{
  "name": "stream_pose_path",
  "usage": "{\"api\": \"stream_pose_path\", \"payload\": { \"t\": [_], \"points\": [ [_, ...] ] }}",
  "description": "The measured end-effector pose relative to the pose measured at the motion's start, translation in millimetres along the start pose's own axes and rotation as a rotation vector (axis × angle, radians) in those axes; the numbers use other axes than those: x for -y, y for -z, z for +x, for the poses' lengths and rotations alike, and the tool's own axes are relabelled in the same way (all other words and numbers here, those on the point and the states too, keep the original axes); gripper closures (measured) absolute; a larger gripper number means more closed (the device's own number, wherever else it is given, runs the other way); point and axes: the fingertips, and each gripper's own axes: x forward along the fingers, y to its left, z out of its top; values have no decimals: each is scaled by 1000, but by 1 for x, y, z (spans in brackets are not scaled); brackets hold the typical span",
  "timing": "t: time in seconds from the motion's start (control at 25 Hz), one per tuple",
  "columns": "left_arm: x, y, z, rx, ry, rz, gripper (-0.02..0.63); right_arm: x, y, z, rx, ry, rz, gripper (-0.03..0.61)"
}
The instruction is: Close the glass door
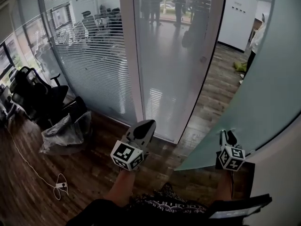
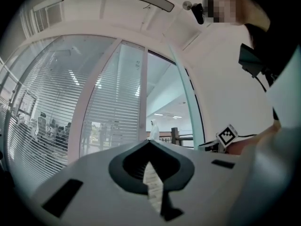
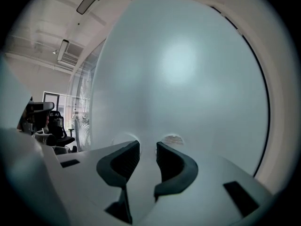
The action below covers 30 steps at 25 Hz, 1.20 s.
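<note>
No legible text, label or number shows anywhere.

Status: frosted pale blue-green glass door [image 1: 263, 74] open, upright, swung well clear of the white frame post [image 1: 195, 88]; doorway gap between them, leaf on the right.

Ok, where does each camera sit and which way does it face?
Head view: on the head, steeply down at the left gripper, right gripper, forearms and wood floor.
Left gripper view: along its shut jaws toward the blinds partition; person's torso at right.
Right gripper view: along its open jaws, facing the glass door.
Shared: glass door, head and right gripper views.
</note>
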Motion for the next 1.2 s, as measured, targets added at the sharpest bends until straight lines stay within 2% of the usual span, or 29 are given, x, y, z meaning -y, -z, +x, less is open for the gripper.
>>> {"api": "stream_pose_path", "payload": {
  "t": [0.36,0.6,0.88,1.2],
  "points": [
    [-49,-10,76,29,-36,33,612,2,-25,79,49,20,0,466],
    [-61,-15,131,20,-28,33,612,10,-43,122,46,6,11,469],
    [-74,12,166,15,-19,34,612,17,-31,177,45,-7,13,472],
    [-113,29,206,-1,-6,12,612,23,-33,218,52,32,17,472]
  ]
}}
